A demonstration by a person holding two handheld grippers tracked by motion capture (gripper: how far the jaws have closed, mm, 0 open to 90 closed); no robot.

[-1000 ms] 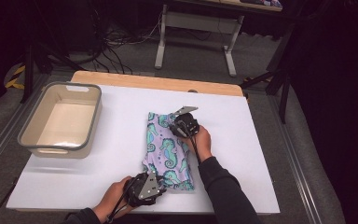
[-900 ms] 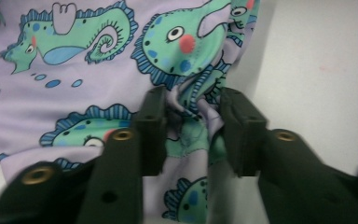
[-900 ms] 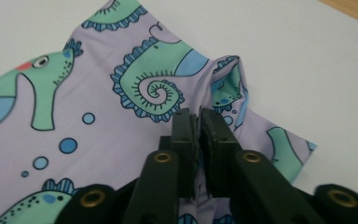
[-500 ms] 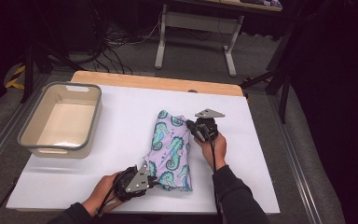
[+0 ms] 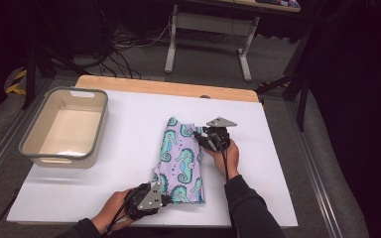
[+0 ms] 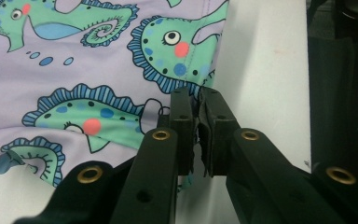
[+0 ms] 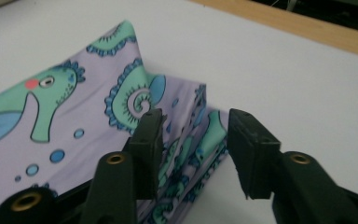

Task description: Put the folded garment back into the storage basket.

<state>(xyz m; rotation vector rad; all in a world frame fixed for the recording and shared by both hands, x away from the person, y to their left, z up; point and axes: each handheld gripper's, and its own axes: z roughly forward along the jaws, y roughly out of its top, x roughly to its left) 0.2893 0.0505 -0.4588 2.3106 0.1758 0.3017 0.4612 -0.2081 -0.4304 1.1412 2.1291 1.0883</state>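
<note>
The seahorse-print cloth (image 5: pixel 181 161) is lying folded in the middle of the white desk (image 5: pixel 129 139), well to the right of the beige tub (image 5: pixel 64 126). The left gripper (image 5: pixel 164 198) is pinching the cloth's near edge, its jaws having just been closing tight on the fabric. The right gripper (image 5: pixel 201 138) is sitting at the cloth's far right edge, its jaws having just been opening and now standing apart astride the folded layers without pressing them.

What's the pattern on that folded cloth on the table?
Green seahorses with blue fins and pink cheeks on the lilac cloth, clearest in the left gripper view.
</note>
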